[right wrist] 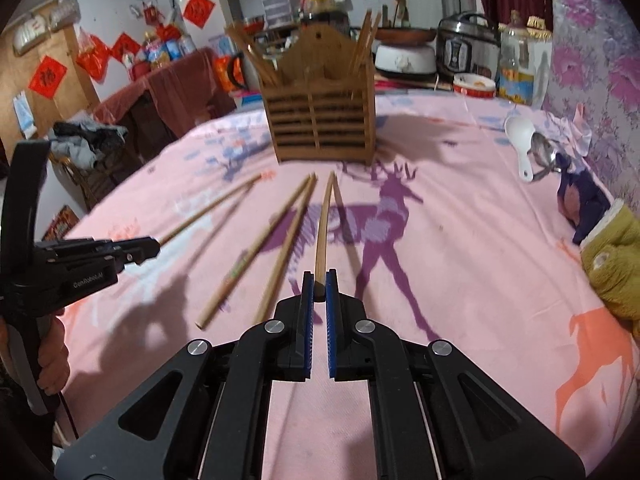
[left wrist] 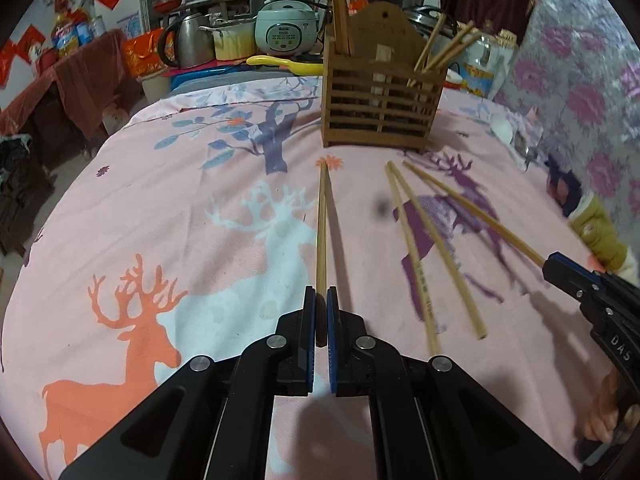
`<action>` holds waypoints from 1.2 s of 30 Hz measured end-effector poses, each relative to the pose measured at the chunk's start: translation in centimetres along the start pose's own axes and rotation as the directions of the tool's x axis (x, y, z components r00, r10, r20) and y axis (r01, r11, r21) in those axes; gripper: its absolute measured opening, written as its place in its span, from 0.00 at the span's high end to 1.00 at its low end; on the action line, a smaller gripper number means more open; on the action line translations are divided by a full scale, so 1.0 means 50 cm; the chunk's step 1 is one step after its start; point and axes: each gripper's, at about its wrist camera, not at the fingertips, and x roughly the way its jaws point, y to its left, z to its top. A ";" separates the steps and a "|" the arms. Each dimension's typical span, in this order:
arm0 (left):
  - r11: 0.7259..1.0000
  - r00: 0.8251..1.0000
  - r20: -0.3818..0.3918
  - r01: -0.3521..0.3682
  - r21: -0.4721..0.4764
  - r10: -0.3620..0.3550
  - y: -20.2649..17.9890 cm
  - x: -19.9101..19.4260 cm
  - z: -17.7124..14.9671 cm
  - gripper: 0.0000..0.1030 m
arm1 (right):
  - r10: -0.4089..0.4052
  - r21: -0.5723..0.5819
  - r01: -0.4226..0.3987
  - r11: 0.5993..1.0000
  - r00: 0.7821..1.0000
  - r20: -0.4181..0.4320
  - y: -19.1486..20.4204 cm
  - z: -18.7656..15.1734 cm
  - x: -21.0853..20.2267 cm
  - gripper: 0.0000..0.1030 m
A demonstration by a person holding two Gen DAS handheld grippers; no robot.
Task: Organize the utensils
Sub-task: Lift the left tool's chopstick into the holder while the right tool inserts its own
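Pink cotton cloth (left wrist: 192, 208), printed with orange, white and purple deer, covers the table in the left wrist view, smooth and matte. On it the left gripper (left wrist: 321, 294) has its blue-padded black jaws clamped on a slim, round bamboo chopstick (left wrist: 322, 224) that points straight toward the slatted wooden holder (left wrist: 382, 108), a brown box with a peaked back board and more sticks leaning in its right compartment. Two loose chopsticks (left wrist: 424, 256) lie crossed at their far tips just right of the held one. Behind the holder sit a white rice cooker (left wrist: 285, 28) and a steel kettle (left wrist: 191, 42). In the right wrist view, the right gripper (right wrist: 319, 280) is closed on another pale chopstick (right wrist: 323, 228), its tip raised toward the holder (right wrist: 324, 120). The loose pair (right wrist: 276, 248) lies just left. A white plastic spoon (right wrist: 520, 140) rests well to the right, beside a yellow-green mitten (right wrist: 616, 268) at the cloth's edge.
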 end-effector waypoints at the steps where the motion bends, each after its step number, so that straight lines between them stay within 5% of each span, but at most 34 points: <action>1: 1.000 1.000 0.010 0.001 -0.004 -0.001 -0.002 -0.012 0.008 0.95 | 0.000 0.000 0.000 1.000 1.000 0.011 0.001 0.008 -0.007 0.94; 10: 0.999 0.992 0.122 -0.017 0.047 0.011 -0.053 -0.120 0.054 0.95 | 0.026 0.006 -0.027 1.000 0.990 0.138 0.005 0.071 -0.106 0.94; 17: 0.998 0.988 0.149 0.046 0.047 -0.052 -0.077 -0.171 0.073 0.95 | 0.057 0.016 -0.062 0.998 0.978 0.201 0.010 0.092 -0.158 0.94; 25: 0.998 0.992 0.117 0.038 0.046 -0.043 -0.084 -0.142 0.096 0.95 | 0.052 0.042 -0.060 0.997 0.982 0.183 -0.002 0.104 -0.134 0.94; 36: 0.993 0.987 0.147 0.047 0.112 -0.063 -0.128 -0.162 0.216 0.95 | 0.055 0.006 -0.058 0.998 0.968 0.247 0.007 0.213 -0.159 0.94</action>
